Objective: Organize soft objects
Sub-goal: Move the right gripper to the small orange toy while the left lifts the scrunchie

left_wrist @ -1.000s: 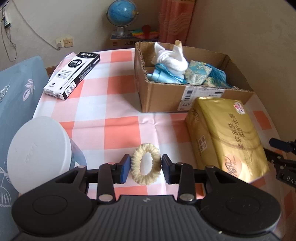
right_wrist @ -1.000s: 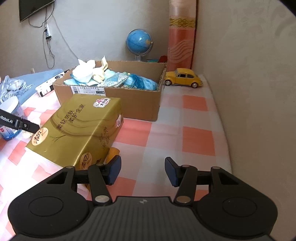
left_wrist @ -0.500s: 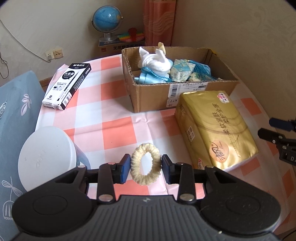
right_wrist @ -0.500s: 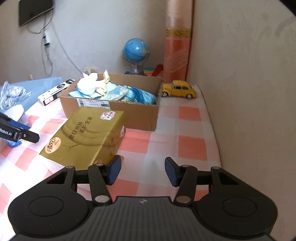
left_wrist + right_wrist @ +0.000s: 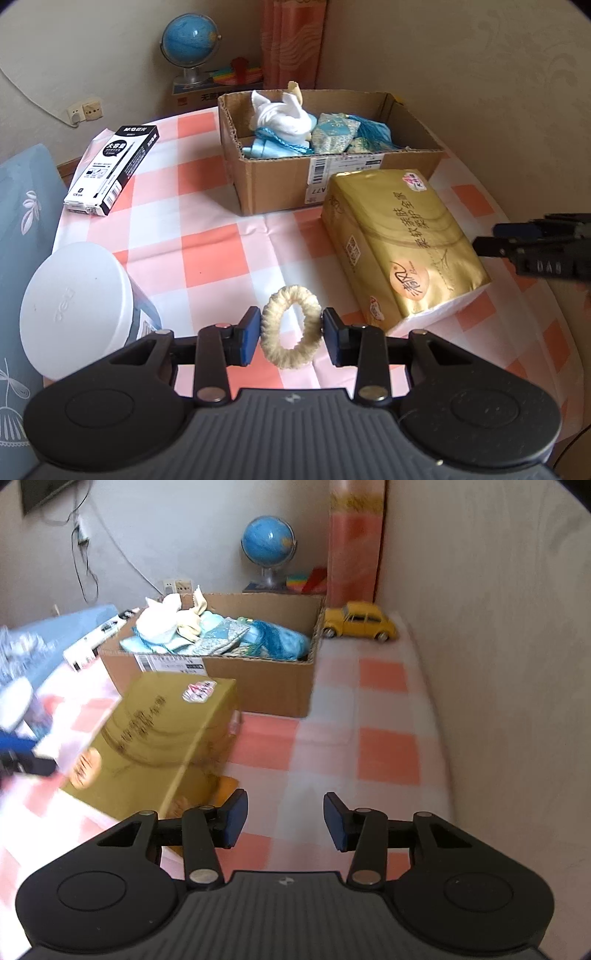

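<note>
A cream fuzzy hair tie [image 5: 291, 327] is pinched between the blue pads of my left gripper [image 5: 291, 336], held above the checked tablecloth. Ahead stands an open cardboard box [image 5: 280, 181] holding white and blue cloth items [image 5: 291, 122]. A gold tissue pack [image 5: 402, 243] lies just in front of the box. My right gripper [image 5: 282, 821] hovers to the right of that gold tissue pack [image 5: 162, 738]; its jaws are closing with nothing between them. The same right gripper [image 5: 532, 243] shows at the right edge of the left wrist view. The cardboard box [image 5: 258, 686] also appears in the right wrist view.
A white round lid on a container [image 5: 77, 310] sits at the near left. A black-and-white pen box [image 5: 110, 170] lies at the far left. A yellow toy car [image 5: 360, 626] stands by the wall behind the box, and a globe [image 5: 190, 40] stands beyond the table.
The left gripper has risen and turned, so the box and tissue pack now sit more central. The right gripper's jaws have narrowed and it has shifted slightly; its view is blurred.
</note>
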Action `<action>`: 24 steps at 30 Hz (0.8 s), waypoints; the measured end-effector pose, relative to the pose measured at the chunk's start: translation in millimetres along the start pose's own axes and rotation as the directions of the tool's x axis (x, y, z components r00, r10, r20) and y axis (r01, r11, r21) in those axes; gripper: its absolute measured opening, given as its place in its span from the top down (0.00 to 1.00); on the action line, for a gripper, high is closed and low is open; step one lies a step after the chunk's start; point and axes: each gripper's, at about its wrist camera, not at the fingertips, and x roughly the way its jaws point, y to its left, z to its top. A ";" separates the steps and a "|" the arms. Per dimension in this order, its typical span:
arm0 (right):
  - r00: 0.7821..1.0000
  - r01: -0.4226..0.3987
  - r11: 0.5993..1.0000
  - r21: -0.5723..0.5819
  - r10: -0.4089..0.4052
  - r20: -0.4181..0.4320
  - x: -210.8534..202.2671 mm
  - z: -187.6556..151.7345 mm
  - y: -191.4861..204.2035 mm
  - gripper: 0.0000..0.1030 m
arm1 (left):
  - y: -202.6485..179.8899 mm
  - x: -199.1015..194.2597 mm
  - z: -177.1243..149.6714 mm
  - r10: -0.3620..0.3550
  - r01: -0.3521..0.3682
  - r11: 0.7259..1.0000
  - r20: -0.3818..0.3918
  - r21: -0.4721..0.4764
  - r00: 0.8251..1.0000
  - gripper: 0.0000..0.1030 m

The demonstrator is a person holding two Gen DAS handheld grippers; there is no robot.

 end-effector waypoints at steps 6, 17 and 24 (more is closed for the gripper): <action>0.994 -0.088 0.992 0.086 0.093 -0.054 24.6 11.3 -14.2 0.62 | 1.9 -0.2 -3.5 -0.003 0.003 1.000 -0.009 0.017 1.000 0.66; 0.975 -0.216 0.976 0.036 0.217 -0.048 39.3 8.2 -14.3 0.73 | 2.1 6.7 -0.5 0.012 -0.012 1.000 -0.026 0.014 1.000 0.66; 0.985 -0.169 0.985 0.022 0.170 -0.041 38.3 7.3 -16.1 0.73 | -2.4 7.5 2.7 0.016 -0.016 1.000 -0.028 0.021 0.999 0.66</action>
